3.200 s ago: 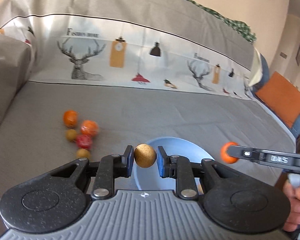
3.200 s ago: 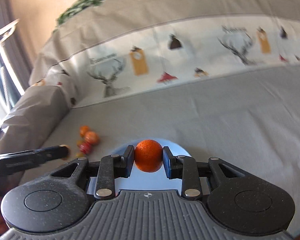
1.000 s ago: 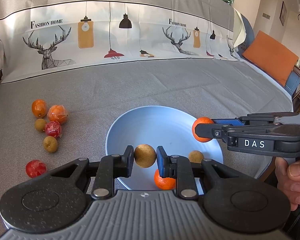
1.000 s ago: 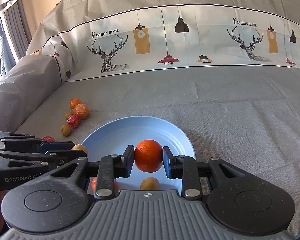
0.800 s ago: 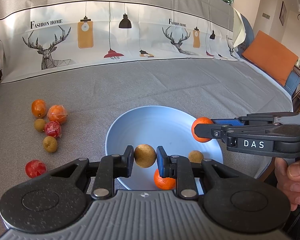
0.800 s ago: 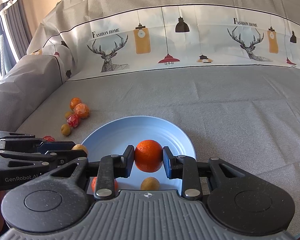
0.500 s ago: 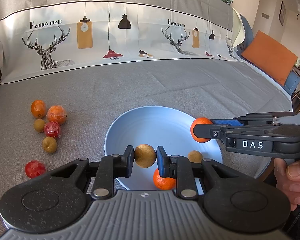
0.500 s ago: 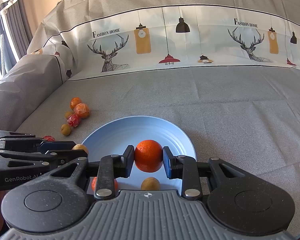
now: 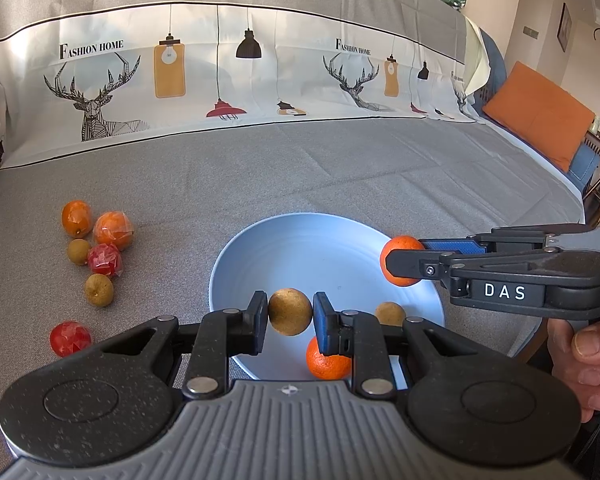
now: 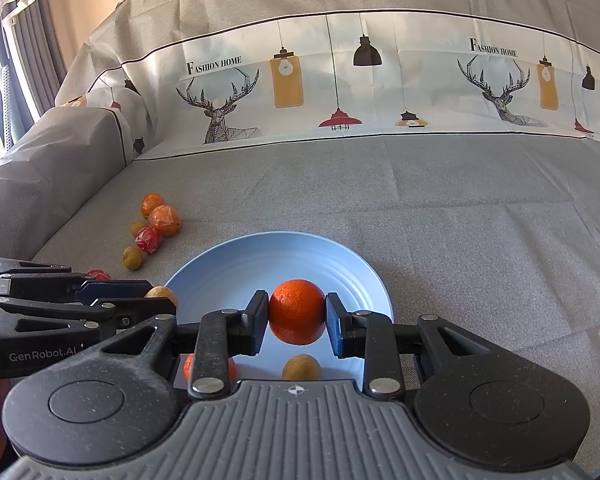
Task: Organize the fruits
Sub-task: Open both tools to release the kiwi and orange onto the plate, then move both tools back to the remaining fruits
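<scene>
A light blue plate [image 9: 300,248] [image 10: 228,276] lies on the grey sofa seat. My left gripper [image 9: 290,312] is shut on a small brown round fruit [image 9: 290,312], held just above the plate's near part. My right gripper [image 10: 297,312] is shut on an orange [image 10: 297,312], held over the plate; the left wrist view shows that orange [image 9: 402,246] at the plate's right rim. On the plate lie an orange [image 9: 326,362] [image 10: 188,366] and a brown fruit [image 9: 389,314] [image 10: 301,366]. Several loose fruits [image 9: 100,252] [image 10: 152,232] lie left of the plate.
The loose pile holds oranges, brown fruits and red wrapped ones, with one red fruit [image 9: 70,338] nearest me. A deer-print cover [image 9: 220,80] hangs on the backrest. An armrest [image 10: 40,168] rises at the left, an orange cushion [image 9: 540,116] at the far right. A hand [image 9: 584,356] grips the right tool.
Over three seconds both grippers came down closer to the plate with their fruits. In the last second nothing visibly moved.
</scene>
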